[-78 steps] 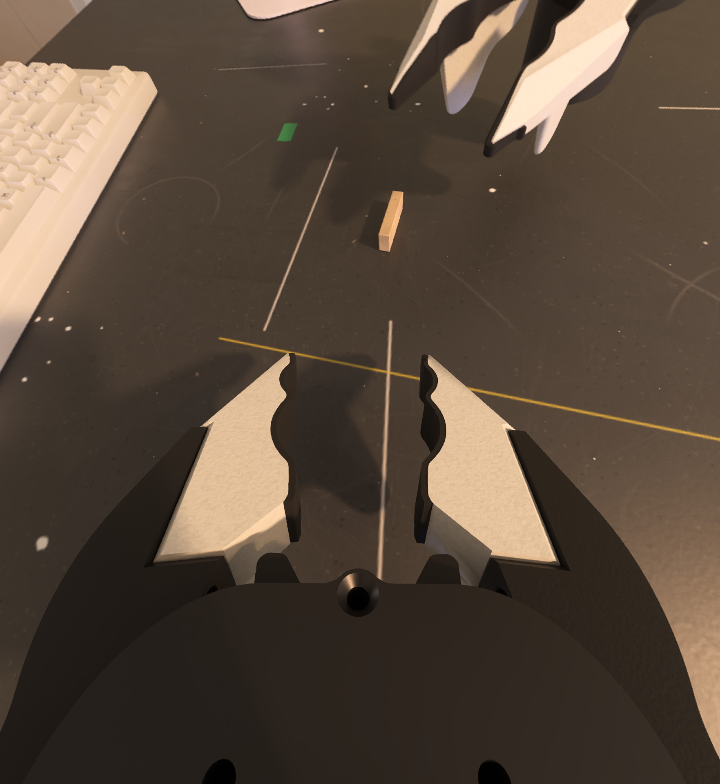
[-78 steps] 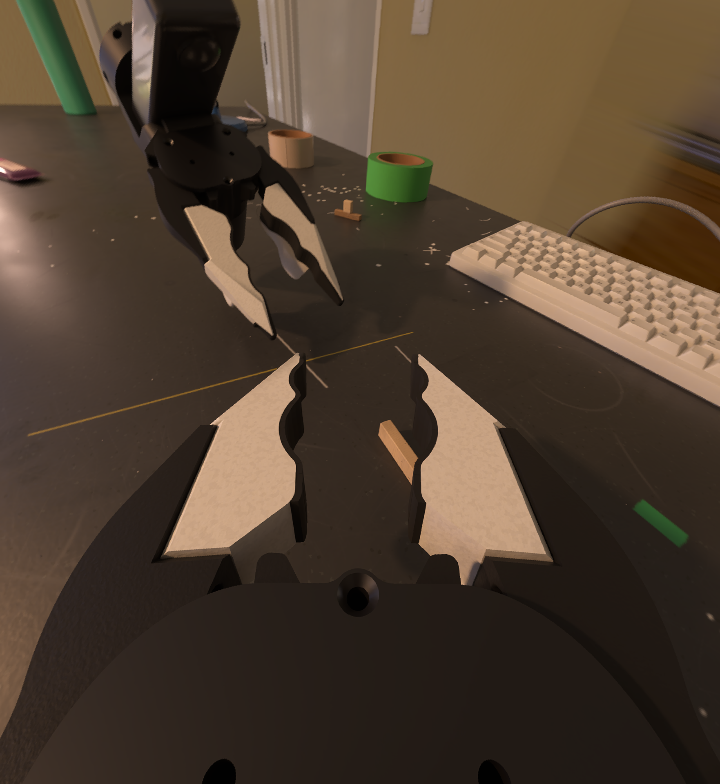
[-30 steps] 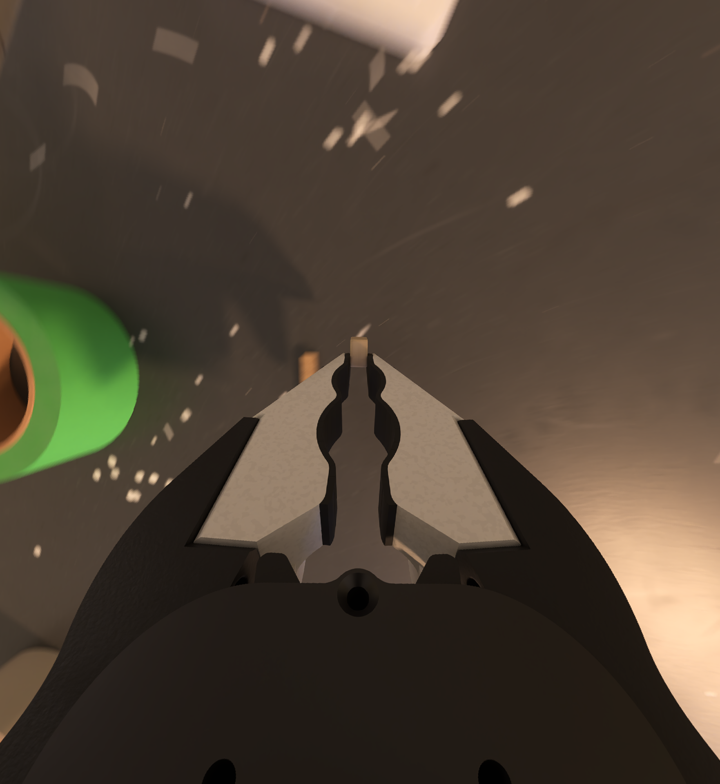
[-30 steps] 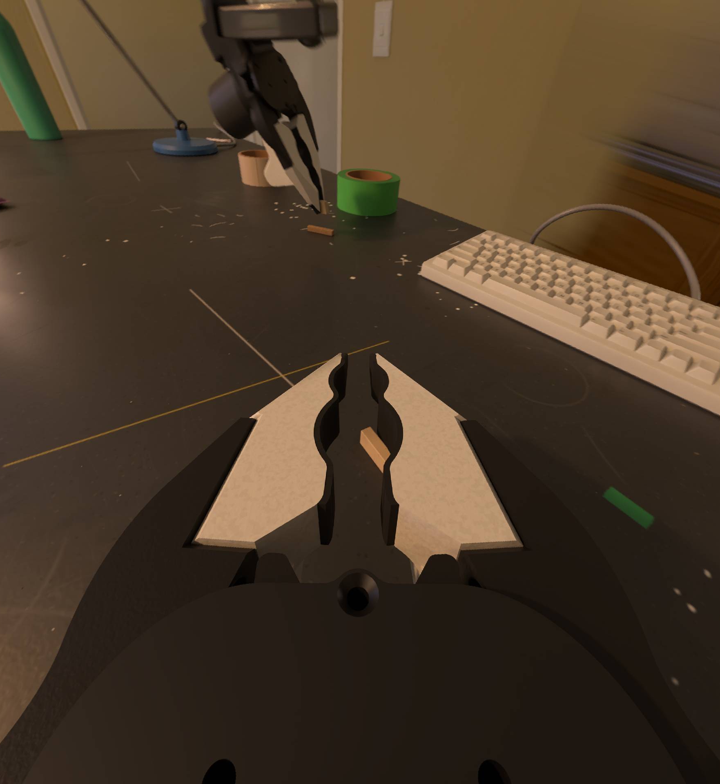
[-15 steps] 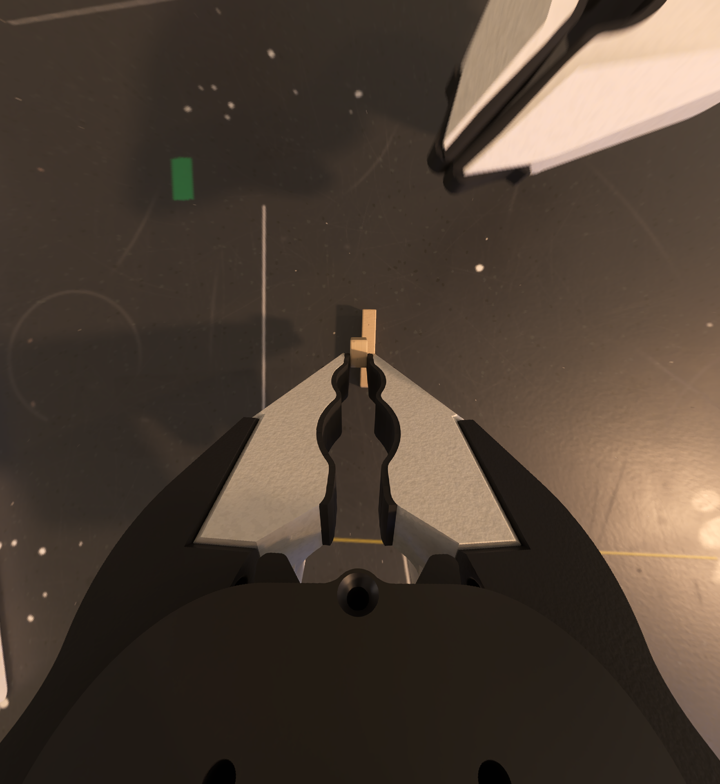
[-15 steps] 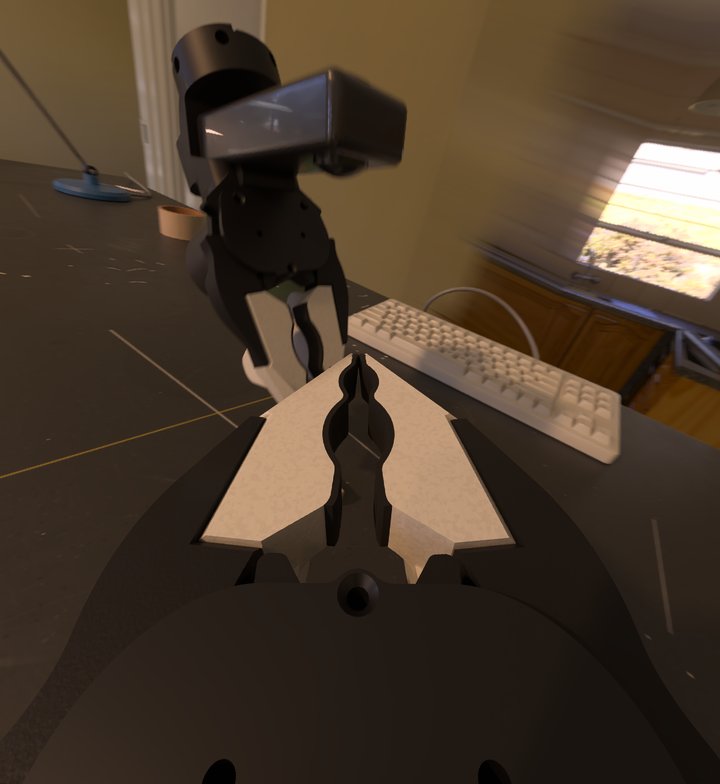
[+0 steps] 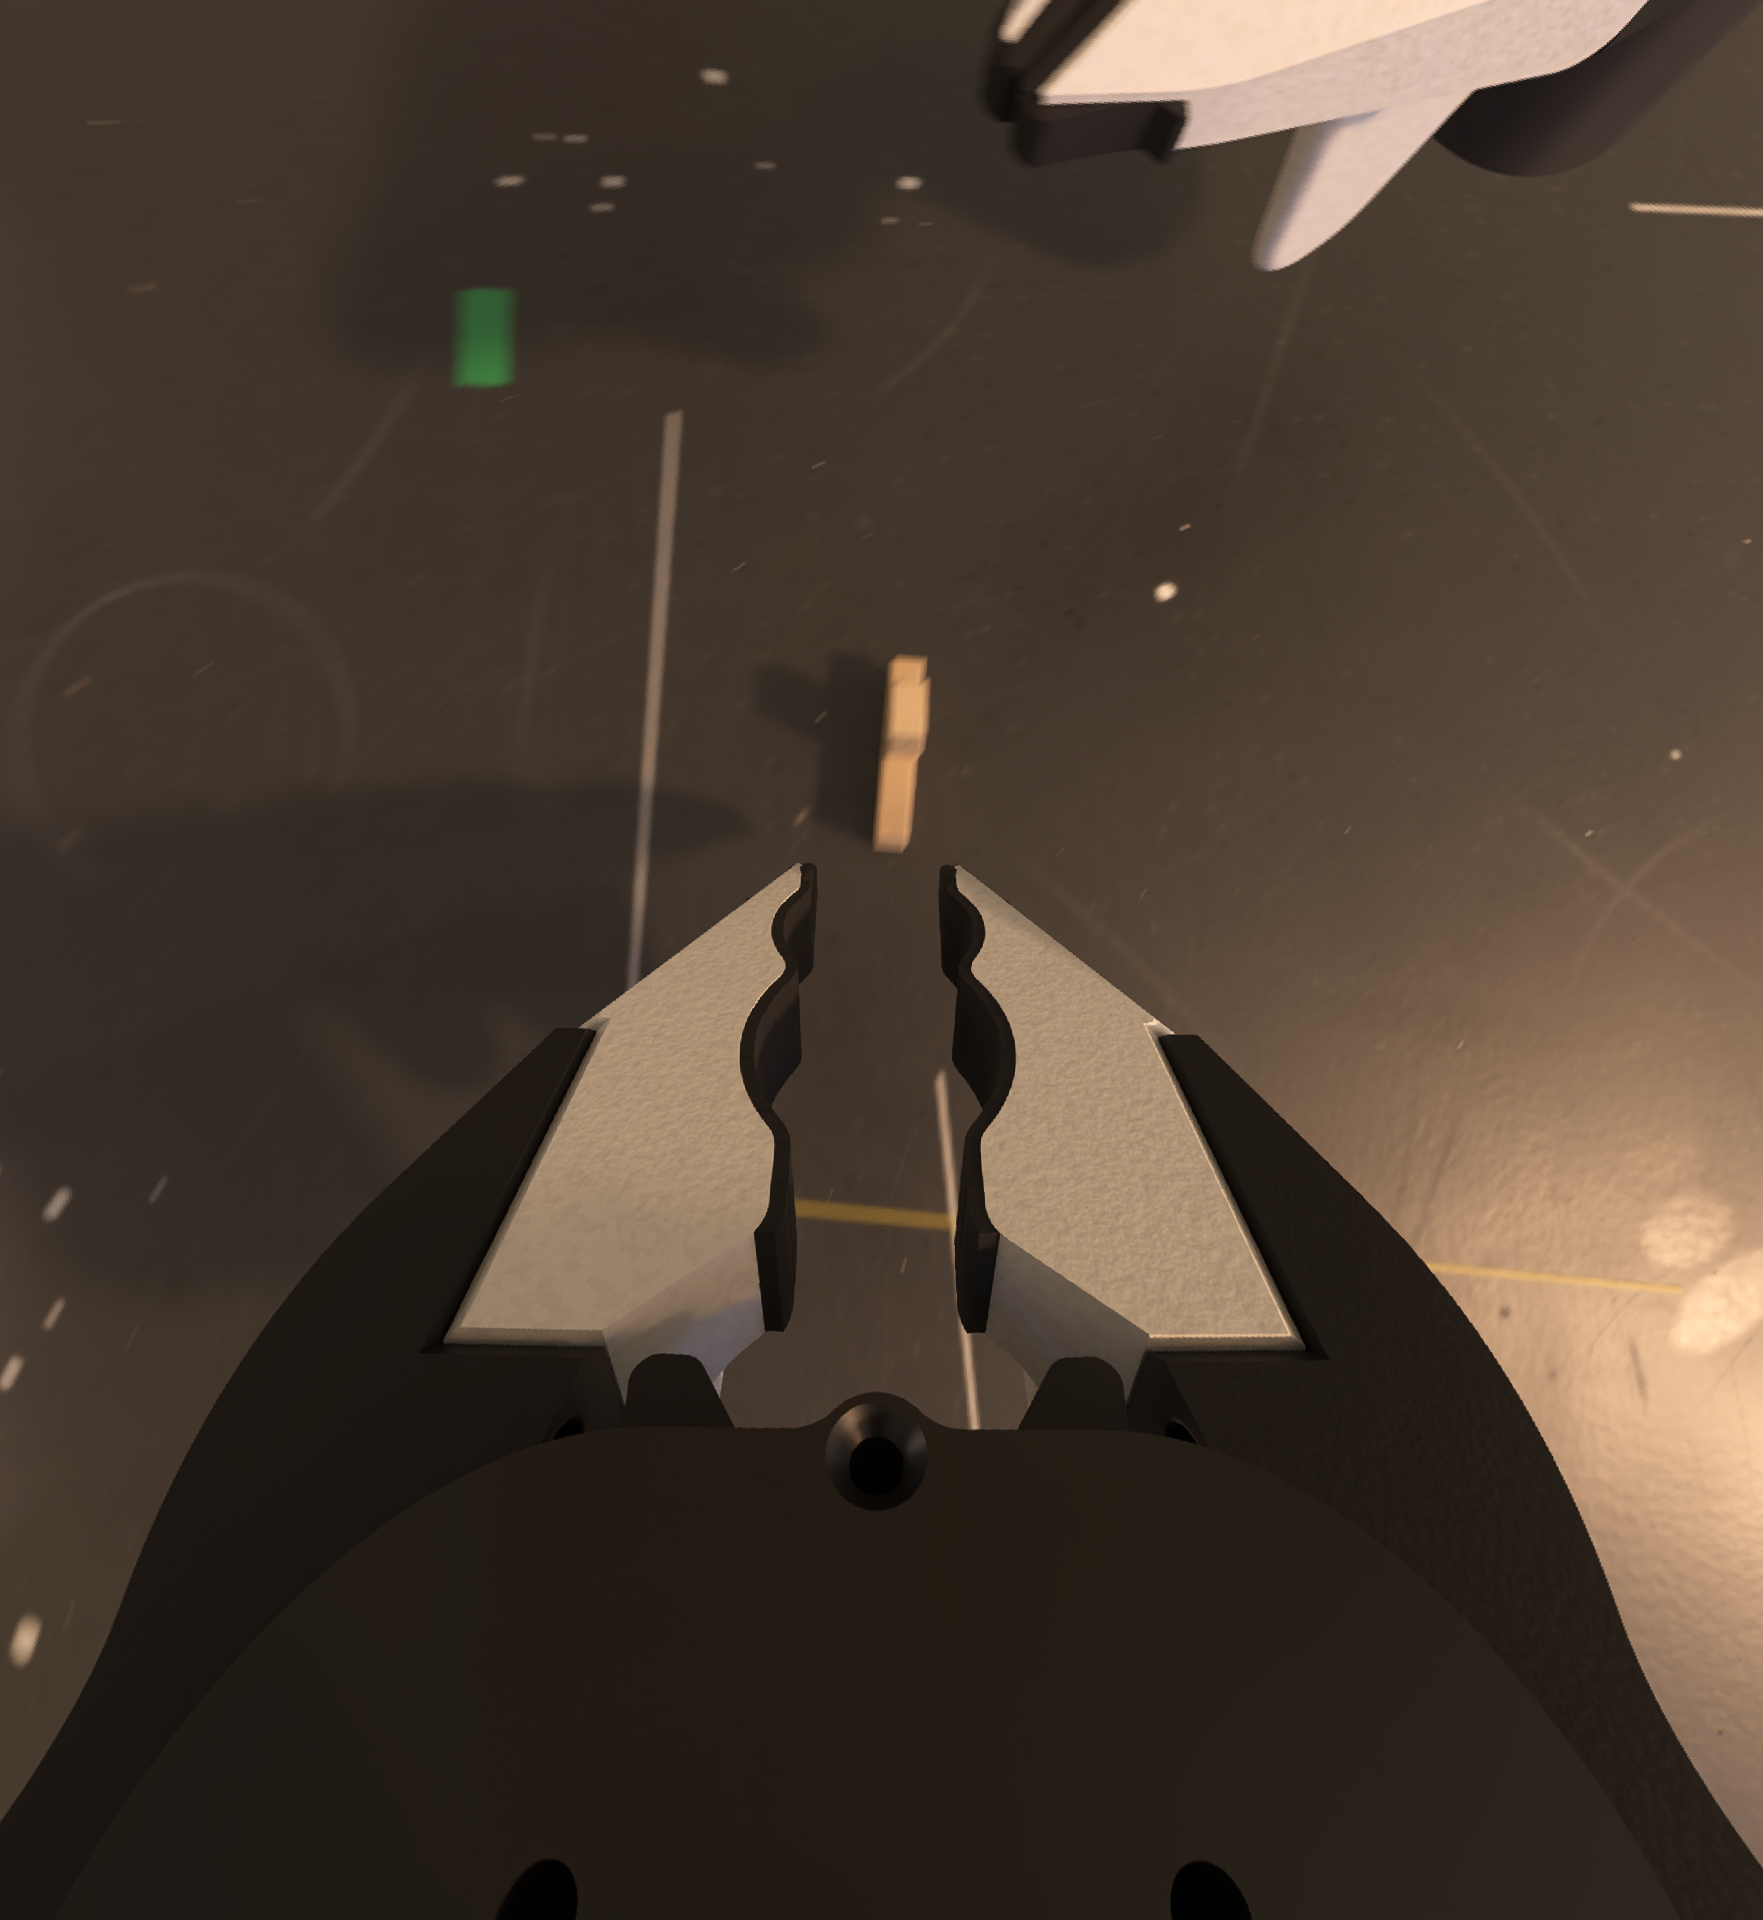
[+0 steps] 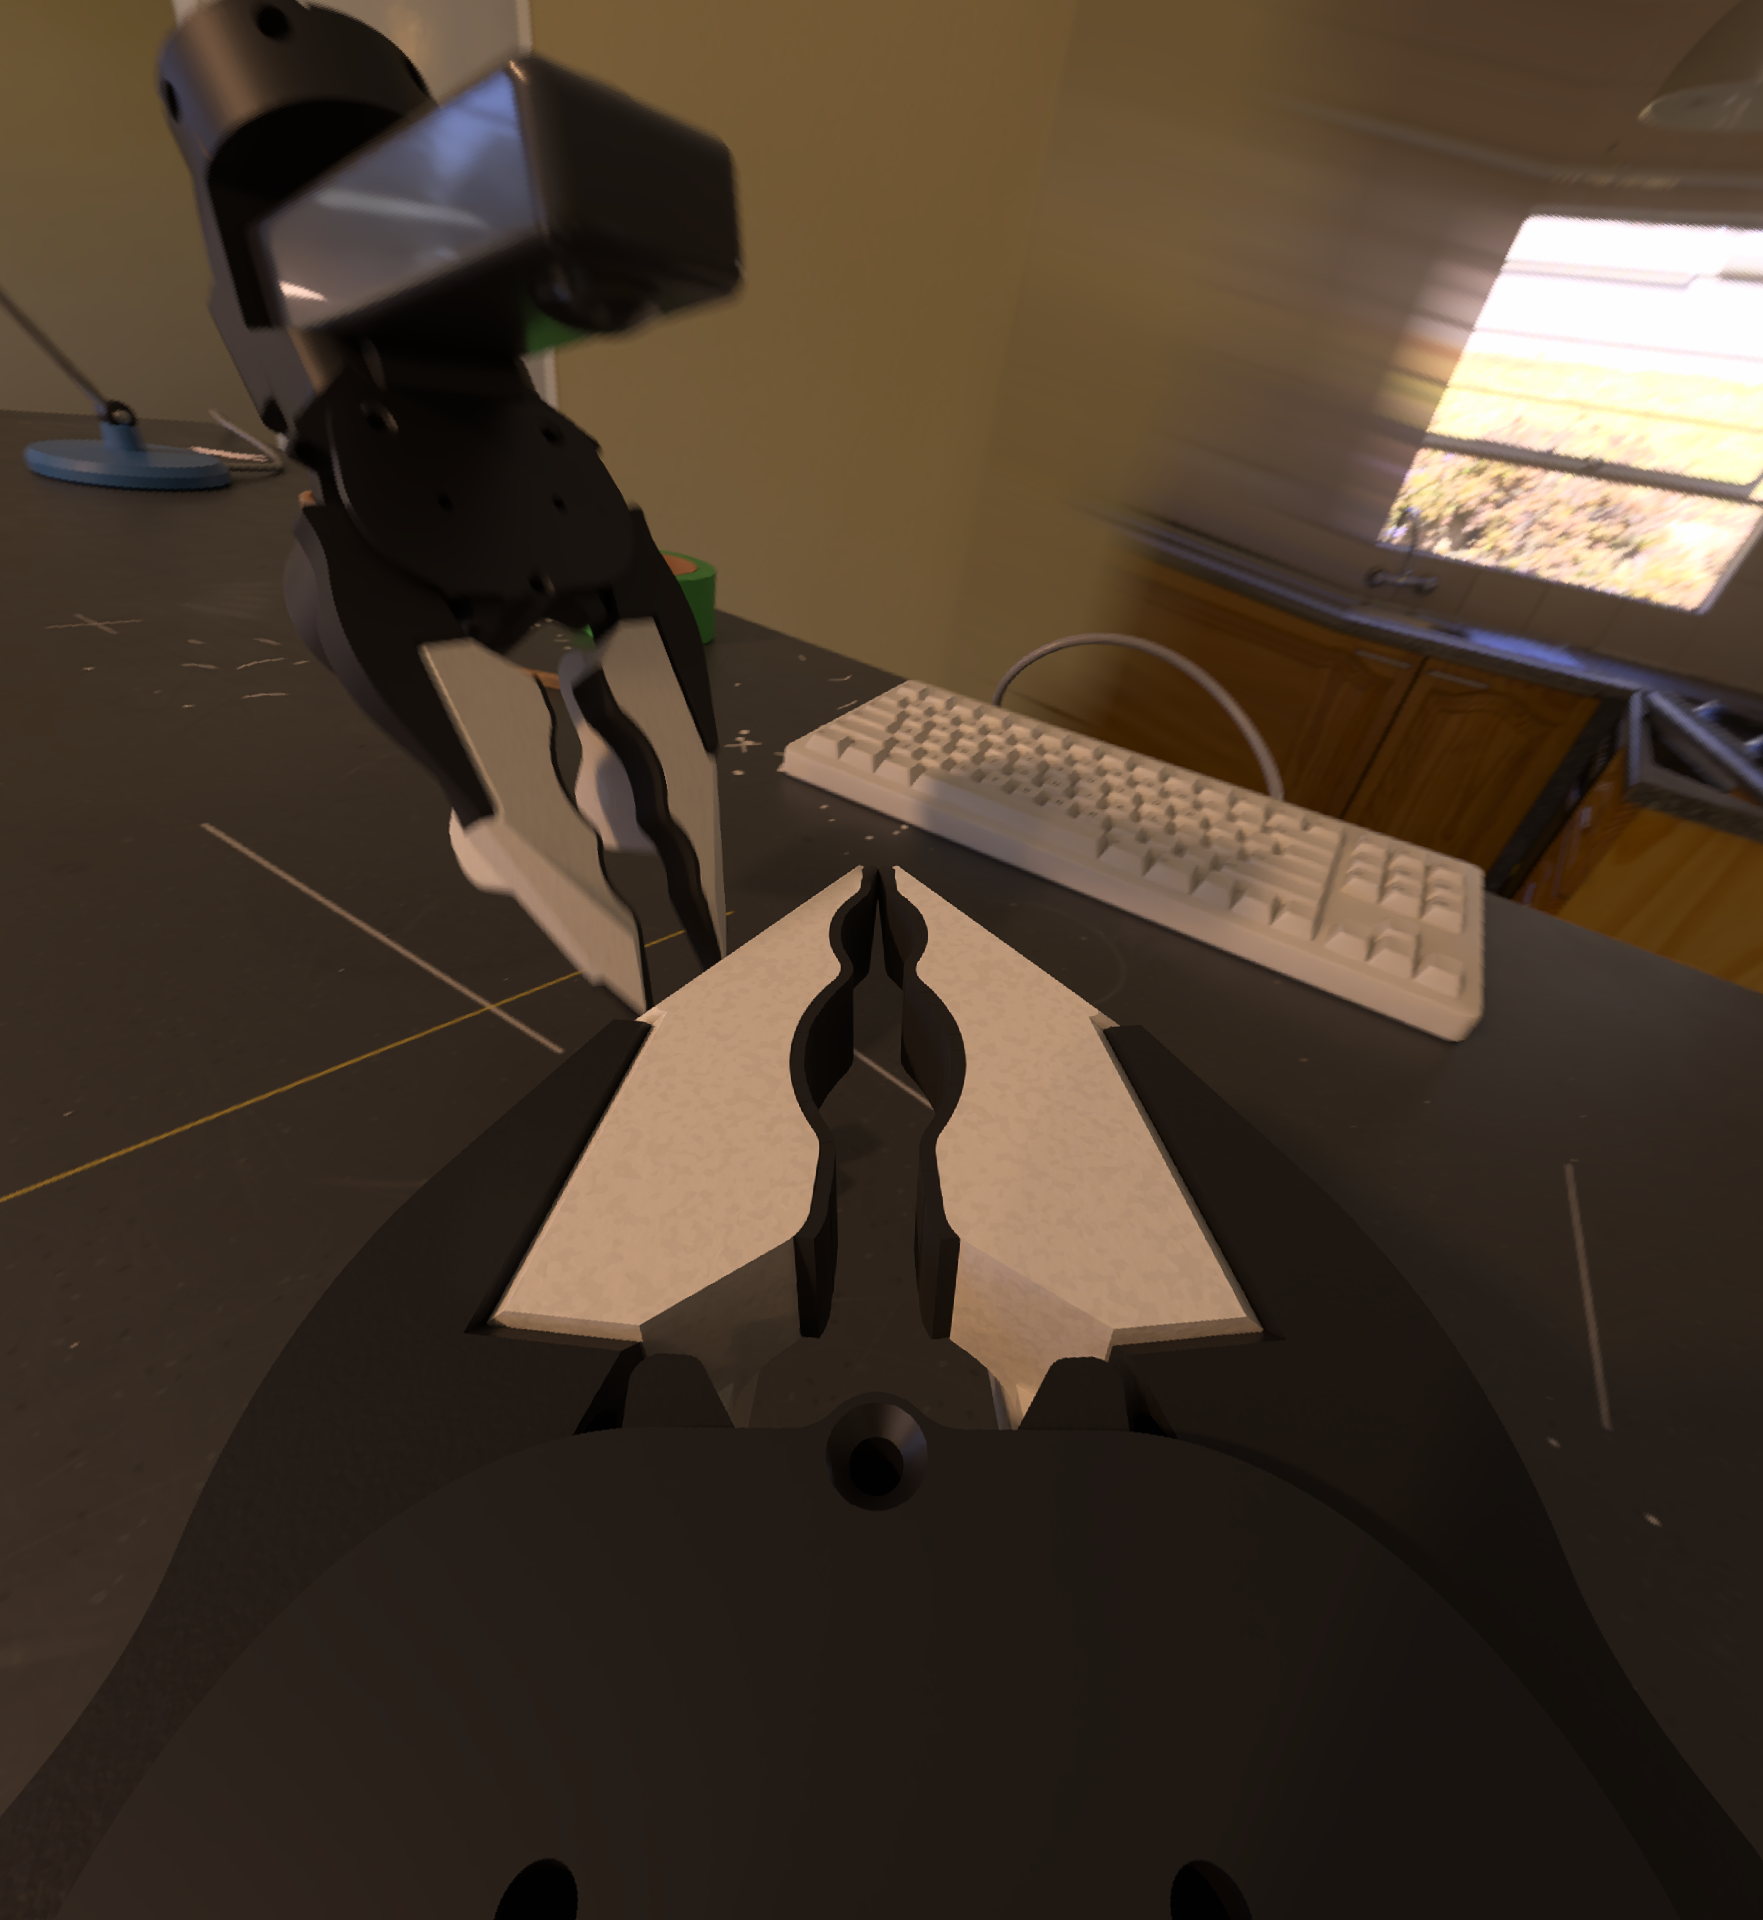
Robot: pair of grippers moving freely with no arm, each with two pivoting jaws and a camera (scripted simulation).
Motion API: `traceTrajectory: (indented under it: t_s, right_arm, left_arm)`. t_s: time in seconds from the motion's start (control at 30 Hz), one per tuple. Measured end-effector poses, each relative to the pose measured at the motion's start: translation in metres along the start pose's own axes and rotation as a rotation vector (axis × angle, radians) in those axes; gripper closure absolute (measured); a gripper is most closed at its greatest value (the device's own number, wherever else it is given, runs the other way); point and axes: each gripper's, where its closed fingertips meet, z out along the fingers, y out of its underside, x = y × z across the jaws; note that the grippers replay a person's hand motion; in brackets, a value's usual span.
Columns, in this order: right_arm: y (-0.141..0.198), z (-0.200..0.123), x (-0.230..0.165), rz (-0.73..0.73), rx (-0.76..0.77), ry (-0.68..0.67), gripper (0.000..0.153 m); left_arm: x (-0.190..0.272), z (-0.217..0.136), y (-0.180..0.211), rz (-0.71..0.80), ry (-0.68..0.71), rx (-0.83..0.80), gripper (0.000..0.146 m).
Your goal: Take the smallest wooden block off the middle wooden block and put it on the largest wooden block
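The largest wooden block (image 7: 896, 810) lies flat on the dark table, a pale long strip pointing away from me. The smallest wooden block (image 7: 906, 712) rests on top of it, towards its far end. My left gripper (image 7: 875, 878) is open and empty, its tips just short of the long block's near end and above it. My right gripper (image 8: 877, 878) is shut and empty; it also shows at the top right of the left wrist view (image 7: 1085, 114). The left gripper (image 8: 674, 971) hangs just in front of it. The blocks are hidden in the right wrist view.
A white keyboard (image 8: 1137, 821) lies to the right in the right wrist view. A green tape roll (image 8: 695, 592) and a blue lamp base (image 8: 124, 462) stand farther back. A small green piece (image 7: 483, 338) lies flat left of the blocks.
My left gripper has opened and let go of the smallest block, which now rests on the largest block. The gripper has drawn back from it. The right gripper stays shut.
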Motion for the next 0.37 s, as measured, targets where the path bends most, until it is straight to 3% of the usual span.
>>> traceTrajectory:
  t_s: [0.13,0.23,0.37]
  right_arm:
    - [0.009,0.006,-0.011,0.017,-0.049,-0.080,0.153]
    - [0.016,0.010,-0.026,0.003,-0.085,-0.160,0.147]
    - [0.019,0.010,-0.050,-0.005,-0.092,-0.283,0.142]
  left_arm:
    - [-0.026,-0.043,0.030,-0.068,-0.148,0.116,0.122]
    - [-0.026,-0.055,0.048,-0.121,-0.112,0.251,0.122]
    - [-0.008,-0.047,0.074,-0.096,-0.062,0.281,0.119]
